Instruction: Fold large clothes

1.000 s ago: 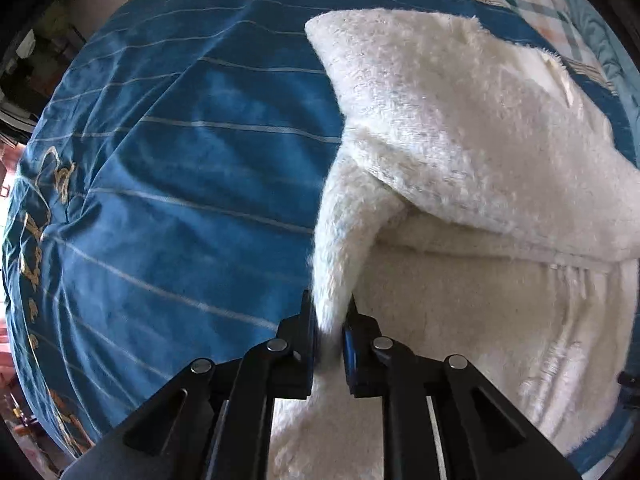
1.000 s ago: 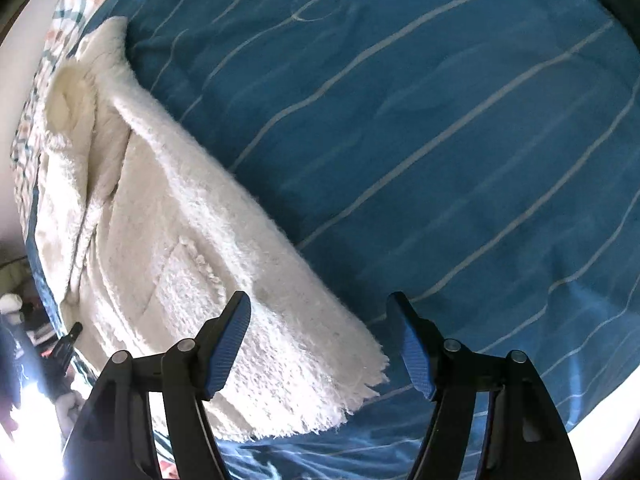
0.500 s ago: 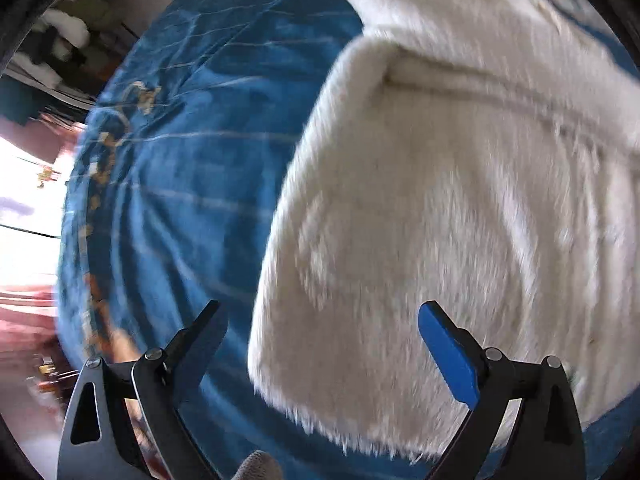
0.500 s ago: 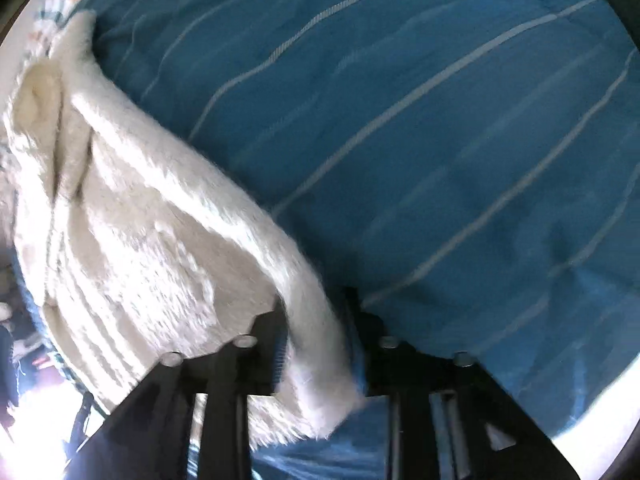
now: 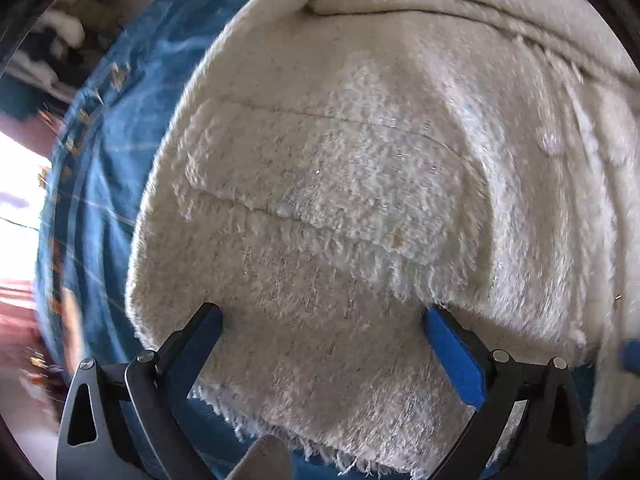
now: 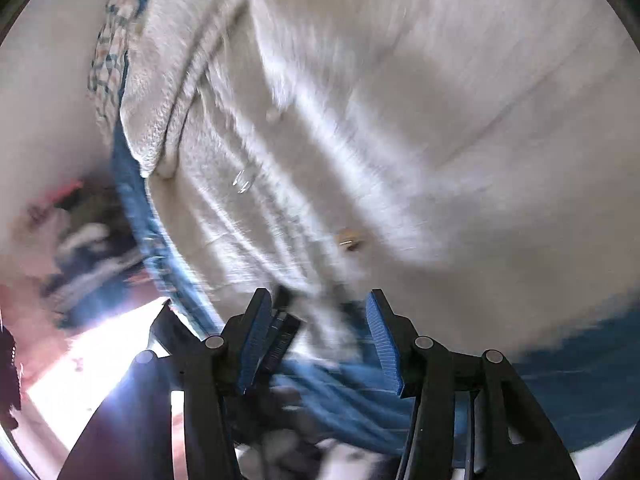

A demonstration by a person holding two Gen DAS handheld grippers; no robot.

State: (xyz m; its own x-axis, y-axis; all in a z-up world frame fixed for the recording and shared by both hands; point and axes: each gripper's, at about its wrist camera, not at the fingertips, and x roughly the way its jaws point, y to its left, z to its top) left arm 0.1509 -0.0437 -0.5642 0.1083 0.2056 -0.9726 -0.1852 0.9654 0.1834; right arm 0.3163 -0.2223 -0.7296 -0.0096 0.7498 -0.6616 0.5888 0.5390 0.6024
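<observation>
A white fluffy garment [image 5: 320,184] lies spread on the blue striped bedspread [image 5: 92,184], its patch pocket and frayed hem towards me. My left gripper [image 5: 324,320] hovers over the hem. Its jaws are opening wide and the pads press on nothing. In the right wrist view the garment [image 6: 400,120] fills most of the frame, blurred, with a small brass button [image 6: 348,238] on it. My right gripper [image 6: 318,316] is at the garment's near edge with its jaws opening. Blurred white cloth and bedspread [image 6: 560,380] show between the pads, which are clear of it.
A plaid cloth [image 6: 116,40] lies at the far end of the bed. Beyond the bed's edge sits a blurred heap of clothes [image 5: 60,40], and a sunlit patch of floor [image 6: 100,380] glares below it.
The left gripper let go of the garment's fold, opened wide and moved towards the hem. The right gripper shut on the garment's edge, swung across with it, and now its jaws have parted.
</observation>
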